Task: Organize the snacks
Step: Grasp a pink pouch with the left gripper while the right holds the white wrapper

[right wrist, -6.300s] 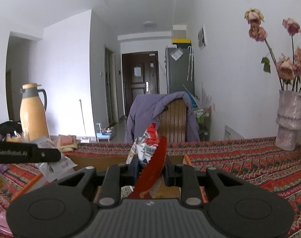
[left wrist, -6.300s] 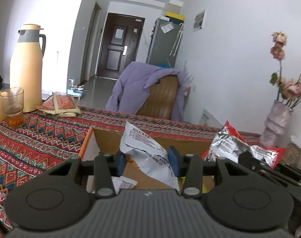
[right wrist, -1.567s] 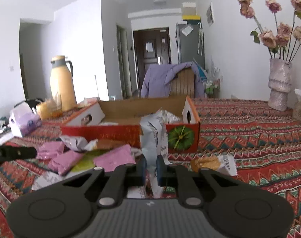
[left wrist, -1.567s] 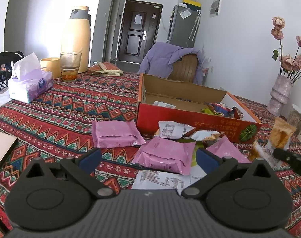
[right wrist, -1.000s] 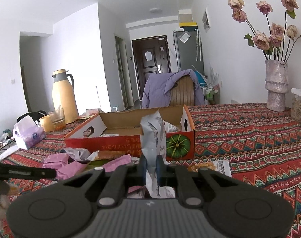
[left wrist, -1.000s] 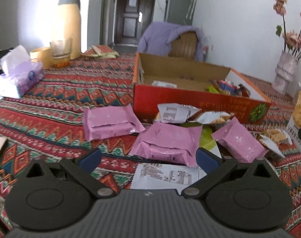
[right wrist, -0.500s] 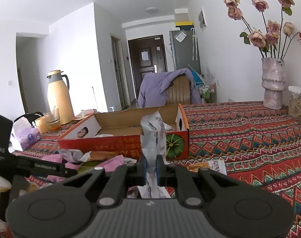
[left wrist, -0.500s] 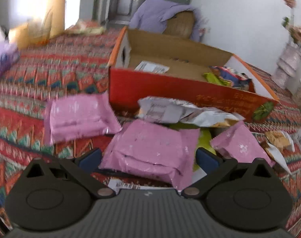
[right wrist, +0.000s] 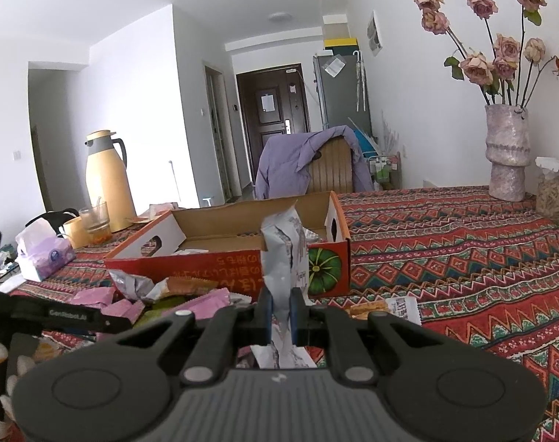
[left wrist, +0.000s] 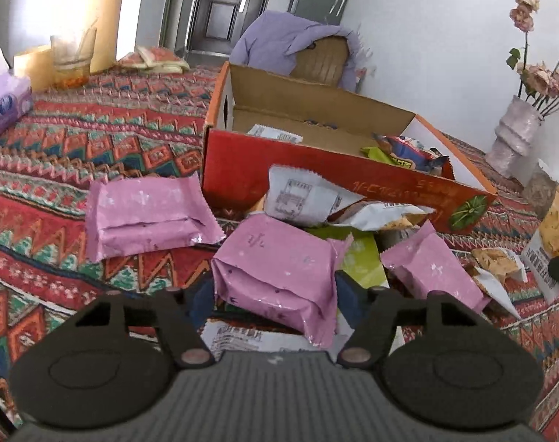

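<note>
A red cardboard box (left wrist: 316,180) (right wrist: 220,261) sits open on the patterned tablecloth with a few snack packs inside. Loose snacks lie in front of it. My left gripper (left wrist: 272,296) has its fingers against both sides of a pink snack pack (left wrist: 279,269) that rests on the pile. Two more pink packs (left wrist: 147,217) (left wrist: 432,270) lie left and right of it. My right gripper (right wrist: 280,309) is shut on a silver-white snack bag (right wrist: 285,254) and holds it upright in front of the box.
A tissue pack (left wrist: 3,103), a glass (left wrist: 73,55) and a thermos jug (right wrist: 108,180) stand at the left. A vase of dried roses (right wrist: 507,154) and a jar (right wrist: 553,191) stand at the right. A chair with a purple jacket (right wrist: 308,162) is behind the table.
My left gripper has dropped toward the pile and its fingers have closed in from wide open onto the middle pink pack. My right gripper still holds the silver-white bag.
</note>
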A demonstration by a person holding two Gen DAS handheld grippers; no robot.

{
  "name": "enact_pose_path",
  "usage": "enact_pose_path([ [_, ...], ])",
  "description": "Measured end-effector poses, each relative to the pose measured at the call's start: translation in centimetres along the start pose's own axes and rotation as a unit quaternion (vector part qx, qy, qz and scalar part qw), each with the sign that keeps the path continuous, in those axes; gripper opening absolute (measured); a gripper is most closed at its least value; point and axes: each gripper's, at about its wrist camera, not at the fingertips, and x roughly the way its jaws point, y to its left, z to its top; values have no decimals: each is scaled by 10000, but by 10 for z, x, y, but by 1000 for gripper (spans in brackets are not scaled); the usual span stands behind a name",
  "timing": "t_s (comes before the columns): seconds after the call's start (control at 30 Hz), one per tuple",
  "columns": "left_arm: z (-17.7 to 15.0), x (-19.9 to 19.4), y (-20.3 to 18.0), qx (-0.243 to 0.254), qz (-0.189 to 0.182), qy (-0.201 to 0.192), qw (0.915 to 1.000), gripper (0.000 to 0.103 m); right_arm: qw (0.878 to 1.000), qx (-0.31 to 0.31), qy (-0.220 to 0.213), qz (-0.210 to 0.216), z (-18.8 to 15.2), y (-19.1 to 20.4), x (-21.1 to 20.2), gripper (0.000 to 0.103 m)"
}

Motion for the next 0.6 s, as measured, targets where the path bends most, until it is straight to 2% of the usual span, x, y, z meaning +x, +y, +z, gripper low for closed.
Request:
enact_pose_path([
  [0.3,-9,-35,-3,217,-6,-387,9990,68,10000,-15,-75,1,2,3,-5,9],
  [0.6,-2,-63,-14,462,-132,-845,9953,68,9996,-104,-228,107,15,13,-2,9],
])
